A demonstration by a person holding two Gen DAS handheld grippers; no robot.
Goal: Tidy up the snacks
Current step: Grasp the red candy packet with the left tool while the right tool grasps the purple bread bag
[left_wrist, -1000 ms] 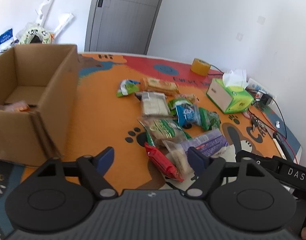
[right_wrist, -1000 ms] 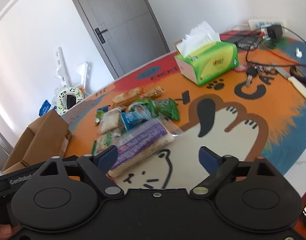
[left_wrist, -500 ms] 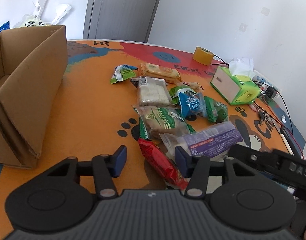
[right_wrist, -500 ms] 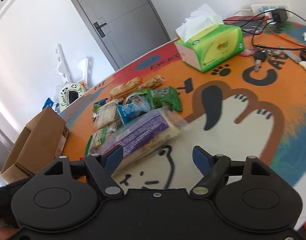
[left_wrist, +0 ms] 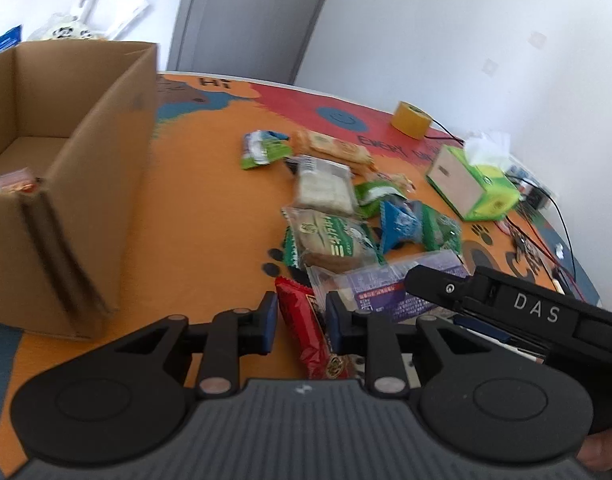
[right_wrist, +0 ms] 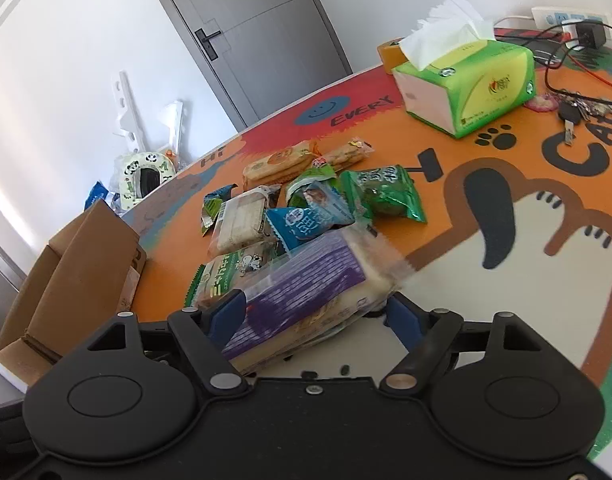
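red snack packet, purple-and-cream packet, brown cardboard box, green tissue box, orange cartoon tablecloth.

My left hand-held gripper is matte black, with two round discs, a ribbed grey centre panel, silver pivot screws and blue pads on its fingers. My right hand-held gripper looks the same but with a smooth black centre; its side carries white "DAS" lettering.
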